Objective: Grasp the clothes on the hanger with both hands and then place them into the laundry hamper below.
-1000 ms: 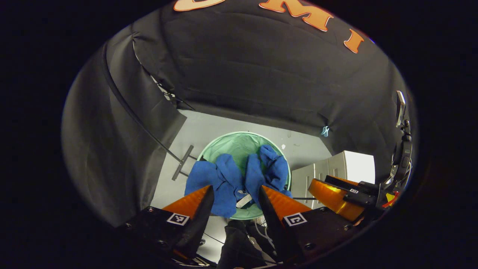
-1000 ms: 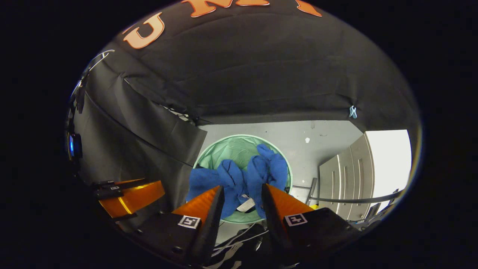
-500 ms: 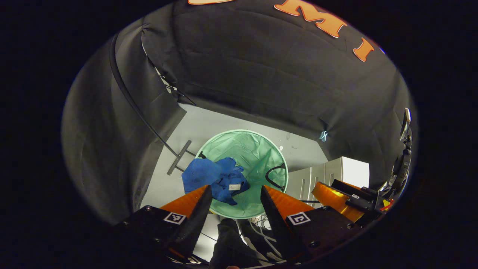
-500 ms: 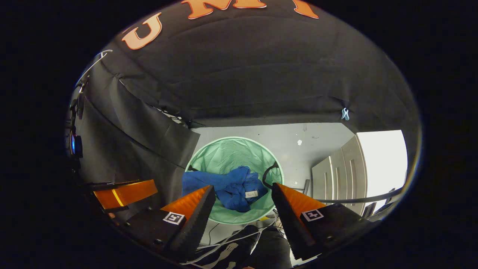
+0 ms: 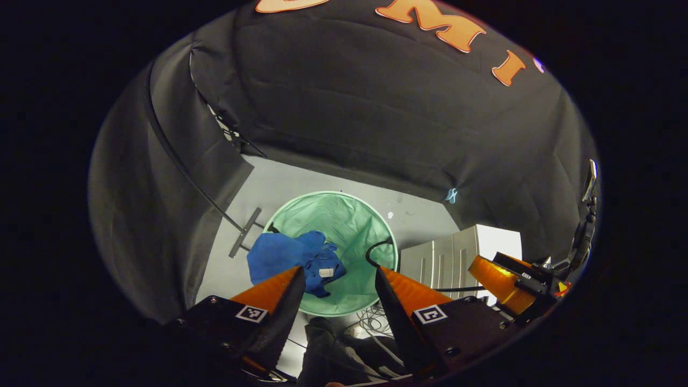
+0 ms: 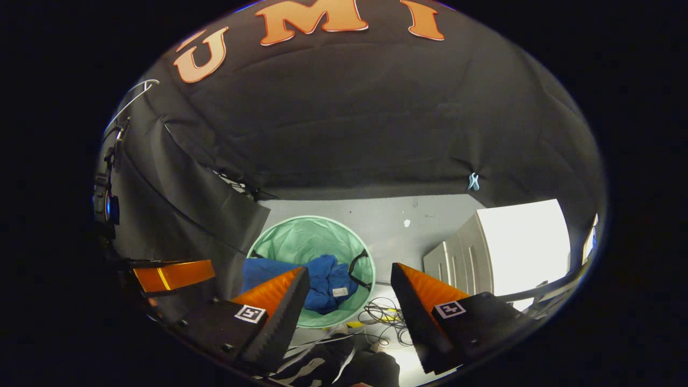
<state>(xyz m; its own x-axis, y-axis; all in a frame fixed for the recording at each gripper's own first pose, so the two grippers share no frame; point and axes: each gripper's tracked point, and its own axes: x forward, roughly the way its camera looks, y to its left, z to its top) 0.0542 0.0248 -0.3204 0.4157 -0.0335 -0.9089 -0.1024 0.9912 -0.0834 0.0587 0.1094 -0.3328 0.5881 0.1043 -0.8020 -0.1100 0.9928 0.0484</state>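
Clothes [image 5: 290, 258] lie in the hamper [image 5: 344, 215], draped over its rim, on a grey floor [image 6: 387, 220] beside a white cabinet [image 6: 505, 242]. Left gripper [image 5: 336, 279] and right gripper [image 6: 349, 279] both gape empty above.

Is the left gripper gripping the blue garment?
No: the left gripper is open, and the blue garment lies below in the green laundry hamper.

White cabinet [image 6: 516, 242] beside tangled cables [image 6: 384, 317] on grey floor [image 6: 398, 226].

Blue clothes [image 5: 293, 257] lie in a pale green laundry hamper [image 5: 352, 226]; grey floor [image 5: 301, 185]; white cabinet [image 6: 516, 244].
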